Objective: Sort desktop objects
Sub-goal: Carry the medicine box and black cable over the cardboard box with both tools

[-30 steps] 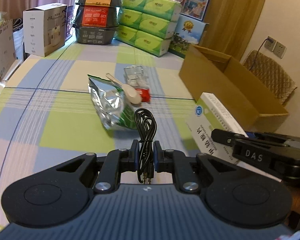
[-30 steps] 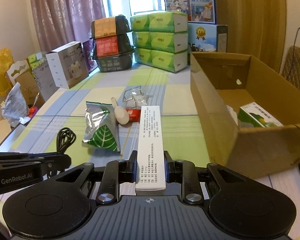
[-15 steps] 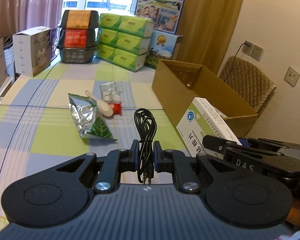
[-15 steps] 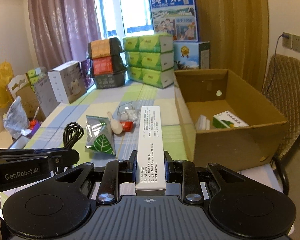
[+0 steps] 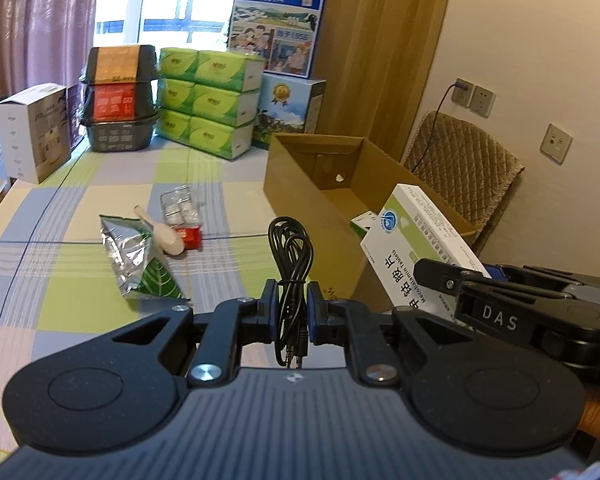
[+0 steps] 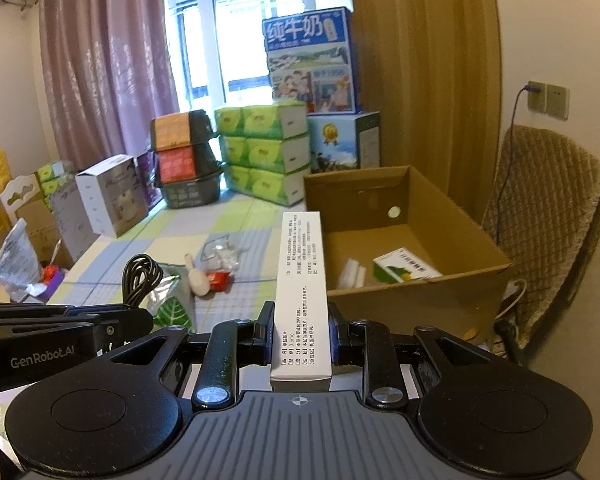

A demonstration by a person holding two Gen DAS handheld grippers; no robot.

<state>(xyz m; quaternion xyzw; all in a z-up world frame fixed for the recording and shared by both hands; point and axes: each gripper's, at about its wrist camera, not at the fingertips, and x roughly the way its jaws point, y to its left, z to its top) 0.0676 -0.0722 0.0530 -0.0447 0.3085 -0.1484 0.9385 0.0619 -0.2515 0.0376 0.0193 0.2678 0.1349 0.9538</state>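
My left gripper (image 5: 292, 300) is shut on a coiled black audio cable (image 5: 291, 252), held up above the table; the cable's plugs hang toward the camera. My right gripper (image 6: 300, 320) is shut on a long white medicine box (image 6: 302, 280), raised near the front edge of the open cardboard box (image 6: 420, 292). That medicine box (image 5: 412, 248) and the right gripper (image 5: 500, 308) show at the right in the left wrist view. Inside the cardboard box lie a green-and-white carton (image 6: 406, 270) and a white item (image 6: 352, 274).
On the checked tablecloth (image 5: 80, 272) lie a silver-green snack bag (image 5: 140, 264), a white spoon (image 5: 162, 232), a clear packet (image 5: 178, 208) and a small red pack (image 5: 192, 237). Tissue packs (image 5: 210, 100), stacked bowls (image 5: 120, 96) and cartons stand at the far end. A chair (image 6: 548, 232) stands right of the box.
Both grippers have risen and pulled back from the table, so the table and cardboard box now sit lower and farther off. Cable and medicine box stay gripped.
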